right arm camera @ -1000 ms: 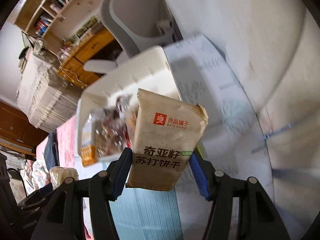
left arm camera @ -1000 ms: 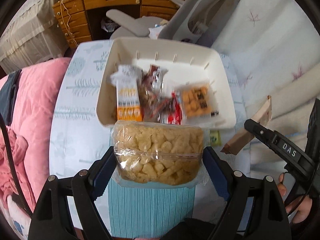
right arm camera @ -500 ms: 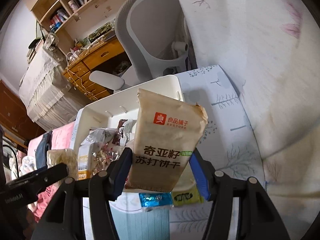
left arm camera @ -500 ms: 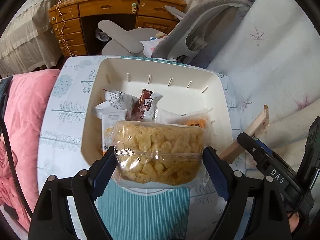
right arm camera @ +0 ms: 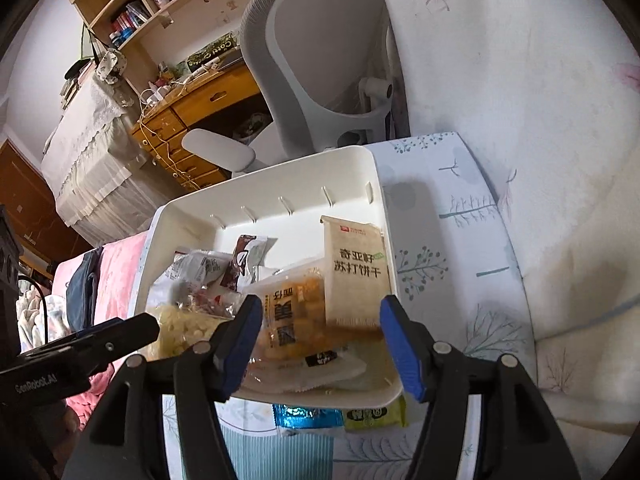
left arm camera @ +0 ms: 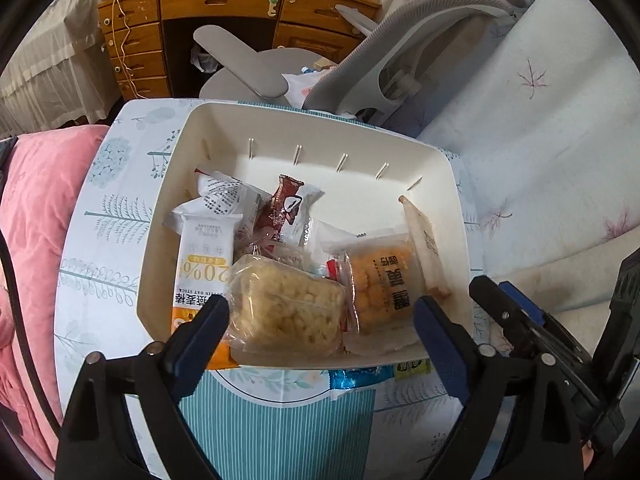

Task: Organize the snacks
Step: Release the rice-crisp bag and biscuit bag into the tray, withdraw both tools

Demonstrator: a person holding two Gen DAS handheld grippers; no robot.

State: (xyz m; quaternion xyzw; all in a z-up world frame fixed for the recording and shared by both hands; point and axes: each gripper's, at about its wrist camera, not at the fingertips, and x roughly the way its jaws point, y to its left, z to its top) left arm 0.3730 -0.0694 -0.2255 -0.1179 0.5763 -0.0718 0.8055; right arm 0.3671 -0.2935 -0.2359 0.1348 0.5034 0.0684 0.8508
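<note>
Both snacks have been let go into the white bin (left arm camera: 440,168) on the worktop (left arm camera: 112,208). The left tool (left arm camera: 322,332) stands released, its jaws having just been opening, and the clear bag of puffs (left arm camera: 286,312) lies between them, resting on the packets at the bin's near wall. The right tool (right arm camera: 320,344) is likewise released, jaws having just been opening, with the tan cracker packet (right arm camera: 354,276) standing upright against the bin's right wall. The cracker packet is judged likely to topple if brushed during withdrawal. The puffs bag, perched high, could be snagged and dragged out. A blue packet (right arm camera: 308,416) and a green packet (right arm camera: 372,414) remain outside, partly under the bin's near edge.
</note>
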